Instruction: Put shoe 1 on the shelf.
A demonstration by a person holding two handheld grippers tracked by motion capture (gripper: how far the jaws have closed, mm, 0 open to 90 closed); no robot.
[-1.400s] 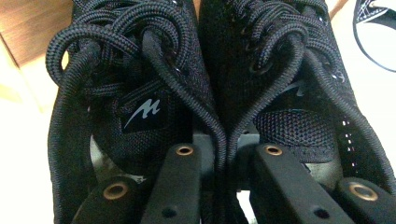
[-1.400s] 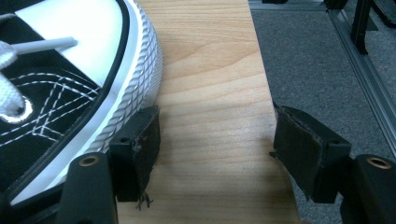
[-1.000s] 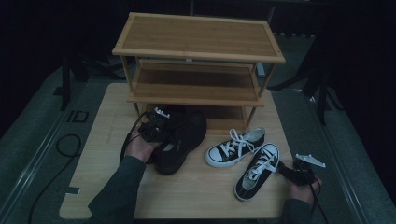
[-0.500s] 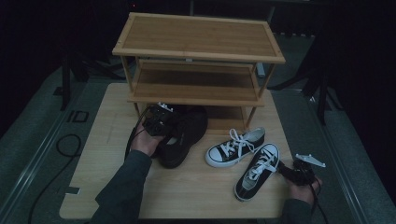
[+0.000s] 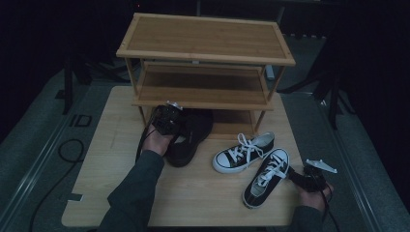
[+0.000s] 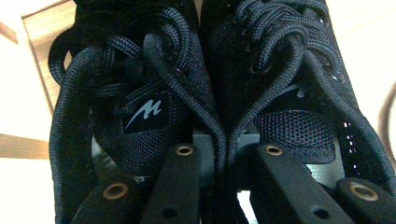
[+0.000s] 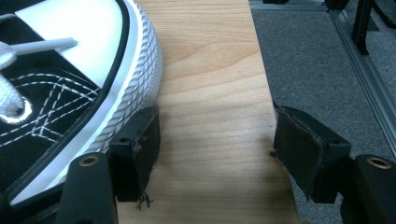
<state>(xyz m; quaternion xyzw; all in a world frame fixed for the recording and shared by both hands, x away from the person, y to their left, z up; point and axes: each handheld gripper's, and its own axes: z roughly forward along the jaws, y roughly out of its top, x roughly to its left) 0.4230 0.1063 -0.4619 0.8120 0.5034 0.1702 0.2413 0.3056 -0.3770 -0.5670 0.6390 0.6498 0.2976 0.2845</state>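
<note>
A pair of black mesh shoes [image 5: 193,133] sits at the foot of the wooden rack [image 5: 205,36], toes under its lowest shelf. My left gripper [image 5: 167,121] is shut on them. In the left gripper view one jaw goes into each shoe, and the gripper [image 6: 229,154] pinches the two inner walls together between the logo tongue [image 6: 149,112] and the other shoe [image 6: 299,121]. My right gripper [image 5: 305,180] rests open at the table's right front edge, beside the toe of a black-and-white sneaker [image 5: 266,176]. That gripper [image 7: 215,135] holds nothing, and the sneaker's rubber toe [image 7: 135,79] touches one jaw.
A second black-and-white sneaker [image 5: 244,152] lies on its side just behind the first. The rack has three bare wooden shelves. The table [image 5: 111,140] ends close to my right gripper, with grey carpet [image 7: 317,60] beyond. A cable [image 5: 67,150] loops on the floor at left.
My left hand has carried the black shoes away from the person and slightly right, up to the rack's base. The right hand and both sneakers have stayed put.
</note>
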